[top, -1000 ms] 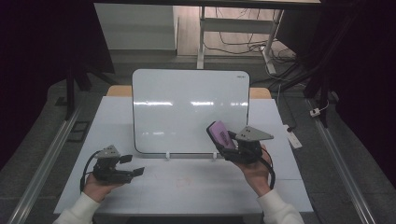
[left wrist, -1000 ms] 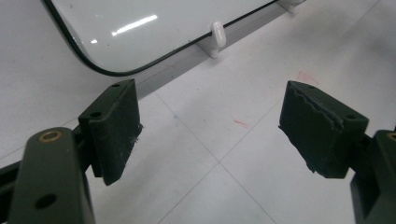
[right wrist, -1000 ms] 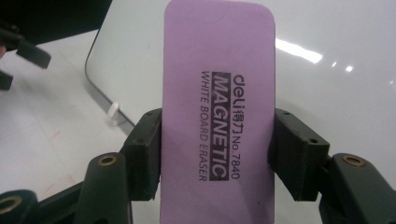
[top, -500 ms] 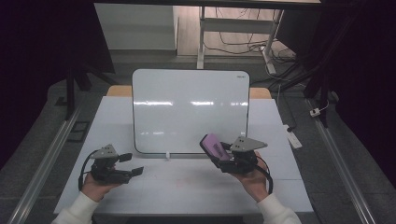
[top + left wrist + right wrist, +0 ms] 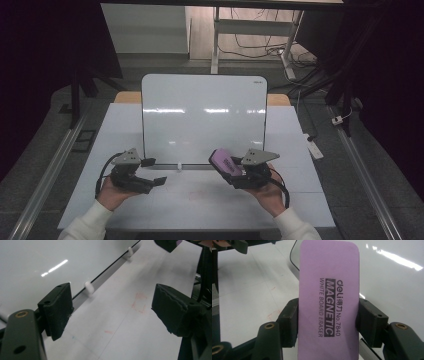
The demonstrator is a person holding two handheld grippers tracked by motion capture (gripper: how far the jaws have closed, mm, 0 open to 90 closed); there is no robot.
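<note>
The high view looks forward and down on the table (image 5: 200, 200). Both gripper views sit close (jaws foremost), sharing the whiteboard (image 5: 202, 117).

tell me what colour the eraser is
Purple eraser with black lettering, clearest in the right gripper view.

A white rectangular table top (image 5: 125, 125) stands on a grey floor (image 5: 50, 150), flanked by two metal floor rails (image 5: 45, 180). Beyond it, a pale metal-legged desk frame (image 5: 216, 45) rises over loose black cables (image 5: 260, 47). Dark surroundings close in on both sides; overhead light glints as bright streaks.
</note>
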